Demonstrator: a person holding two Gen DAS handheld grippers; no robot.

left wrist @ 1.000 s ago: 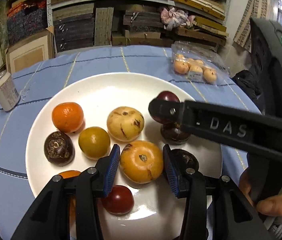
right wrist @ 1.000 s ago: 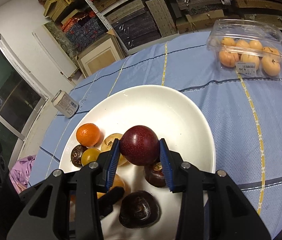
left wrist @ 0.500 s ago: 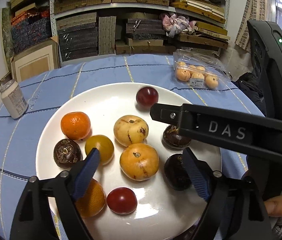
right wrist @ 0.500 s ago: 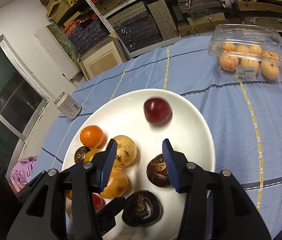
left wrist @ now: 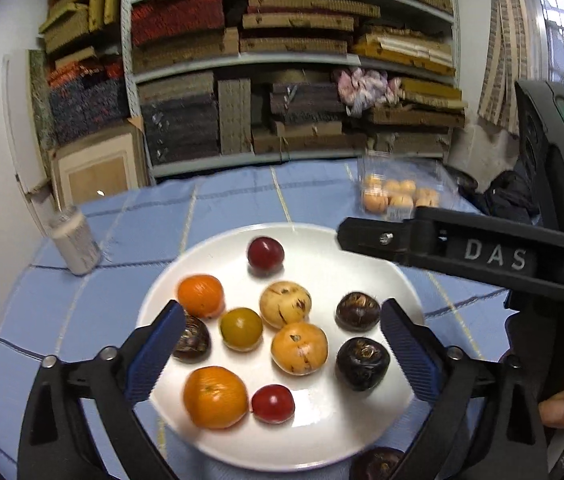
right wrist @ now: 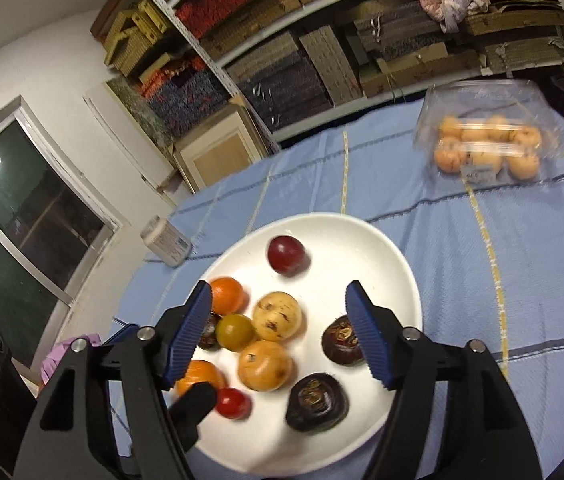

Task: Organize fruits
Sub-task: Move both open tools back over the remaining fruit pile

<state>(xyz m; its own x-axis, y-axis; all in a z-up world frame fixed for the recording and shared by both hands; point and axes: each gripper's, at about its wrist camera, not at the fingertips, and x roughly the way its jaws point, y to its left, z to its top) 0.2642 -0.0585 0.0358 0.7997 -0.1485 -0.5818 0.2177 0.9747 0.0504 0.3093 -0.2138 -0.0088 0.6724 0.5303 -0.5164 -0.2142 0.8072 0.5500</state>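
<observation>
A white plate (left wrist: pixel 321 240) (right wrist: pixel 397 280) on the blue tablecloth holds several fruits: a dark red plum (left wrist: pixel 266 255) (right wrist: pixel 286 255) at its far side, oranges (left wrist: pixel 200 295), yellow fruits (left wrist: pixel 285 304) (right wrist: pixel 277 316), dark purple fruits (left wrist: pixel 362 363) (right wrist: pixel 317 402) and a small red one (left wrist: pixel 273 404). My left gripper (left wrist: pixel 282 344) is open and empty above the plate's near half. My right gripper (right wrist: pixel 282 332) is open and empty above the plate; its finger also shows at the right of the left wrist view (left wrist: pixel 421 240).
A clear plastic box of orange fruits (left wrist: pixel 397 196) (right wrist: pixel 485 148) sits at the far right of the table. A white jar (left wrist: pixel 76 240) (right wrist: pixel 166 240) stands at the left. Another dark fruit (left wrist: pixel 377 464) lies off the plate's near edge. Shelves of boxes stand behind the table.
My right gripper opened and let go of the dark red plum, which now lies on the plate's far side. My left gripper opened off the orange-yellow fruit. Both grippers pulled back and up.
</observation>
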